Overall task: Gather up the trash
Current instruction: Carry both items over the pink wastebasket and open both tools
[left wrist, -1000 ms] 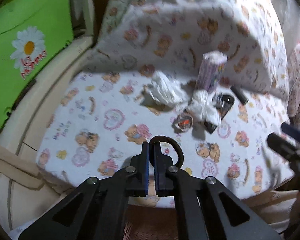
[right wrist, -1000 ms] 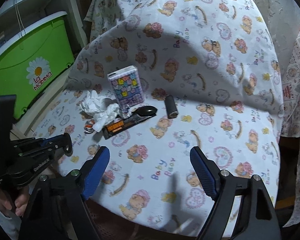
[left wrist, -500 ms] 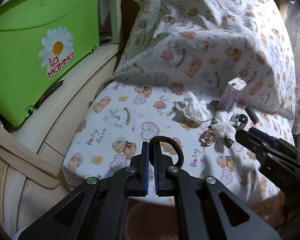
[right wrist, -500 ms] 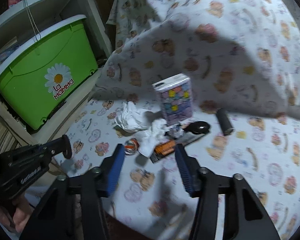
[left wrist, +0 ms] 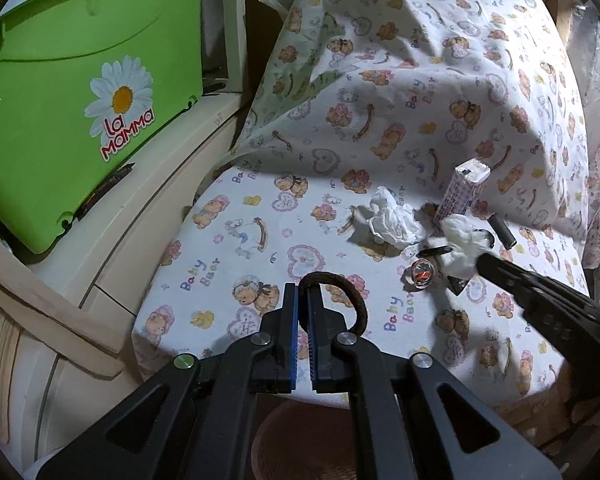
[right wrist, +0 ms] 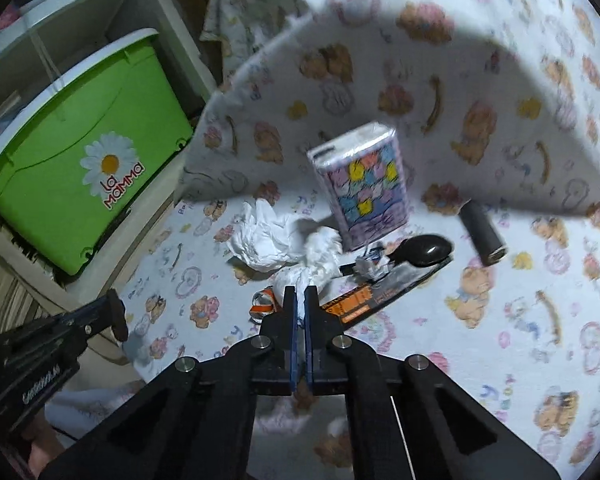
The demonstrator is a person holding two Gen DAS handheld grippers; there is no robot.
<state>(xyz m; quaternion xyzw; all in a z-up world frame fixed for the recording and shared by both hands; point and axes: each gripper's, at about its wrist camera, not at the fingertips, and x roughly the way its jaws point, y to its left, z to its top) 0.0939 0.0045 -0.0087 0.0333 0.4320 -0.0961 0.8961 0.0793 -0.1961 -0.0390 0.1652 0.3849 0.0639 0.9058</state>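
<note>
Since a second ago the left gripper [left wrist: 303,292] has kept its jaws clamped on a dark hair tie [left wrist: 350,292] above the basket [left wrist: 300,440]. Meanwhile the right gripper [right wrist: 300,296] advanced and closed its jaws onto the crumpled tissue [right wrist: 316,260] on the bear-print sheet [right wrist: 500,320], so that piece looks ready to lift.

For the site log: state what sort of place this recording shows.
Most likely a home bedroom or child's room. A baby-bear sheet covers a cushioned seat or bed, a green storage box sits on cream shelving, and crumpled tissues lie by a tissue pack.
</note>
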